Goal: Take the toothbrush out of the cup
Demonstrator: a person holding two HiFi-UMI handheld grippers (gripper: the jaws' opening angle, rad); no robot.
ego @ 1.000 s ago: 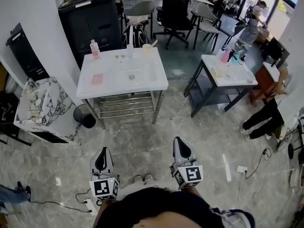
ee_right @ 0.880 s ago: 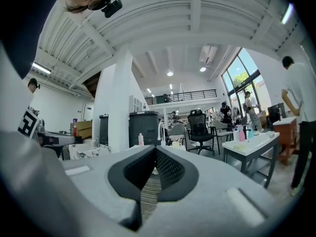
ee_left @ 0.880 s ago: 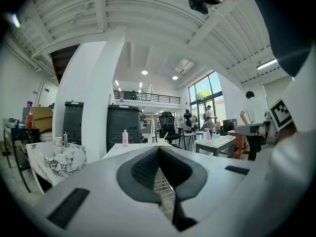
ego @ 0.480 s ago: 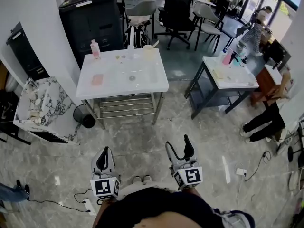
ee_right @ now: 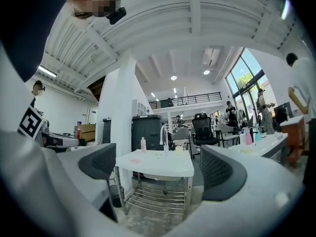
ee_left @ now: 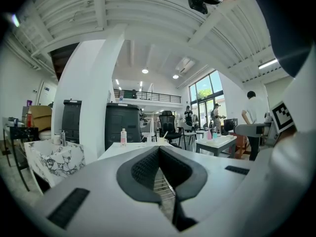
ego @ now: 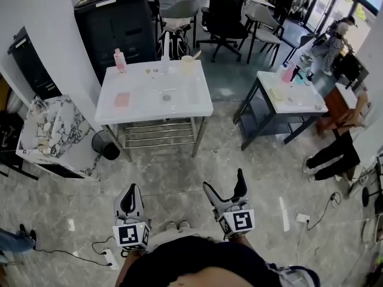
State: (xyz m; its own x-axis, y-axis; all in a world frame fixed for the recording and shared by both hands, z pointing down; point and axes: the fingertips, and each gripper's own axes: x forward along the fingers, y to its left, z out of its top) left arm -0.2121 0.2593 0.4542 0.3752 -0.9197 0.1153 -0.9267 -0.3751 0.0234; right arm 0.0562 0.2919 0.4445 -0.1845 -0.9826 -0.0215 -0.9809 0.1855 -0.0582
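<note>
A pale cup point(ego: 187, 63) stands at the far edge of the white table point(ego: 143, 109), a good way ahead of both grippers; a thin stick seems to rise from it, too small to make out. The right gripper view shows the same cup point(ee_right: 179, 149) on that table point(ee_right: 163, 168). My left gripper point(ego: 130, 191) hangs low over the floor, jaws shut and empty, pads meeting point(ee_left: 159, 150). My right gripper point(ego: 224, 181) is beside it, its jaws opening wide with nothing between them point(ee_right: 163, 167).
On the table are a pink bottle point(ego: 119, 60), a pink flat item point(ego: 122, 99) and a clear bottle point(ego: 164, 61). A second table point(ego: 314, 106) stands right, a black cabinet point(ego: 114, 17) and chairs point(ego: 224, 11) behind, a marbled unit point(ego: 45, 130) and bin point(ego: 108, 147) left. People stand at right.
The right gripper's jaws have swung from shut to wide open. The left gripper stays shut and has barely shifted.
</note>
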